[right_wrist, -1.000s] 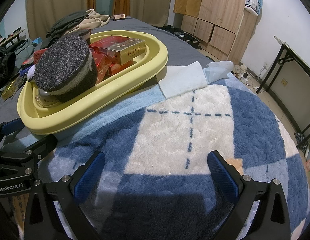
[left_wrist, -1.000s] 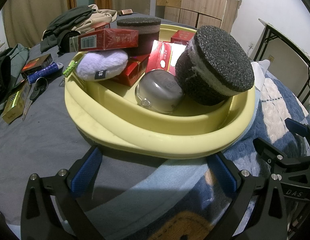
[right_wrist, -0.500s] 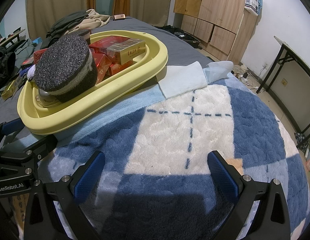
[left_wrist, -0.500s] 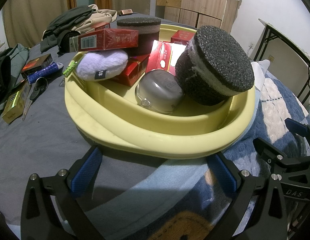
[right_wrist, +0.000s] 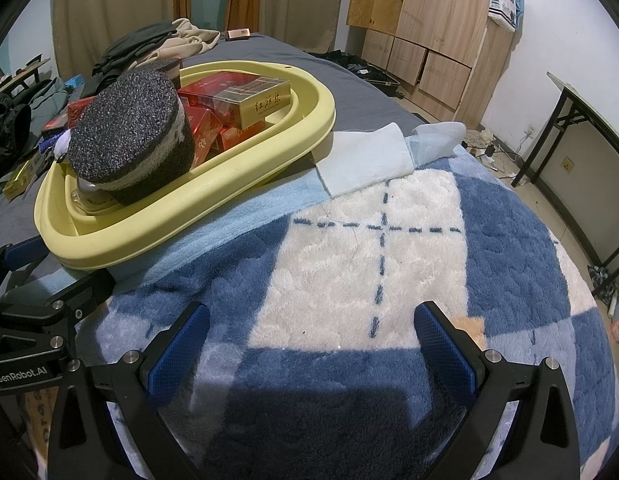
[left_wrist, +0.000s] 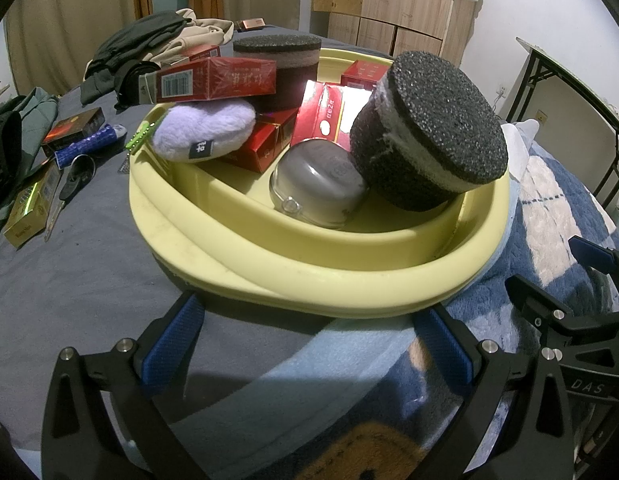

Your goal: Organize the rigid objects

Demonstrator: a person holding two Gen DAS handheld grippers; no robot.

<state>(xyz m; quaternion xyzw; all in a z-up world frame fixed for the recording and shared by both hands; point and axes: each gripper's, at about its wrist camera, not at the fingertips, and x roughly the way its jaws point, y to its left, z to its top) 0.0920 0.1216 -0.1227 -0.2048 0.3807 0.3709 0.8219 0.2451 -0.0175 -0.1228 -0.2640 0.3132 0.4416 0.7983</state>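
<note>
A yellow oval basin (left_wrist: 333,280) sits on the bed, also in the right wrist view (right_wrist: 245,176). It holds a black round sponge block (left_wrist: 433,128), a second one (left_wrist: 285,56) at the back, red boxes (left_wrist: 217,80), a purple plush pad (left_wrist: 205,132) and a steel bowl (left_wrist: 317,184). My left gripper (left_wrist: 309,344) is open and empty just before the basin's near rim. My right gripper (right_wrist: 309,344) is open and empty over the blue-and-white blanket (right_wrist: 389,264), right of the basin.
Left of the basin lie a dark box (left_wrist: 73,128), a blue tube (left_wrist: 89,148), scissors (left_wrist: 65,196) and a yellow box (left_wrist: 29,216). Clothes (left_wrist: 149,44) pile at the back. A white cloth (right_wrist: 365,164) lies beside the basin. A wardrobe (right_wrist: 437,28) and a table (right_wrist: 581,128) stand to the right.
</note>
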